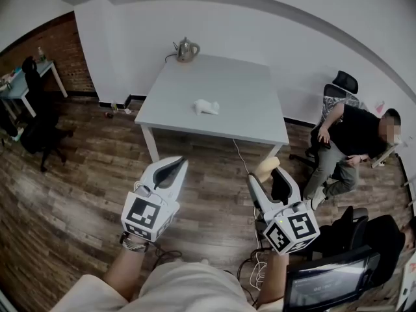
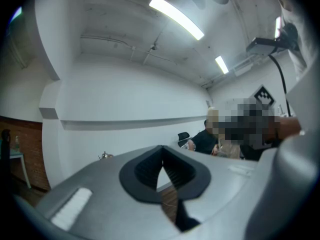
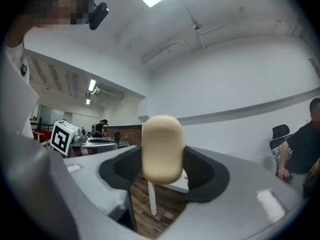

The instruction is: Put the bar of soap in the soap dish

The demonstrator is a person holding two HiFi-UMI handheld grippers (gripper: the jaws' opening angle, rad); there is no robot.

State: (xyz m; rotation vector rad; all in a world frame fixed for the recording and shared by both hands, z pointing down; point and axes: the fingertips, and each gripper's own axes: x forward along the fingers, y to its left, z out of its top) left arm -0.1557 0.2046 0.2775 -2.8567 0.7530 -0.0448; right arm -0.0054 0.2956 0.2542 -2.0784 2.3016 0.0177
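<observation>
A beige bar of soap (image 1: 266, 168) stands upright between the jaws of my right gripper (image 1: 269, 177), which is shut on it. It fills the middle of the right gripper view as a rounded beige bar of soap (image 3: 161, 149) clamped by both black pads of the right gripper (image 3: 161, 159). My left gripper (image 1: 177, 166) is held level beside it, its jaws shut with nothing in them; the left gripper (image 2: 161, 160) shows its tips meeting. A small white soap dish (image 1: 207, 107) lies on the grey table (image 1: 253, 119), well ahead of both grippers.
A metal kettle (image 1: 186, 49) stands at the table's far edge. A person (image 1: 354, 138) sits on a chair to the right. A black office chair (image 1: 38, 132) stands at the left, a monitor (image 1: 328, 281) at the bottom right, and a cable (image 1: 243, 156) runs over the wooden floor.
</observation>
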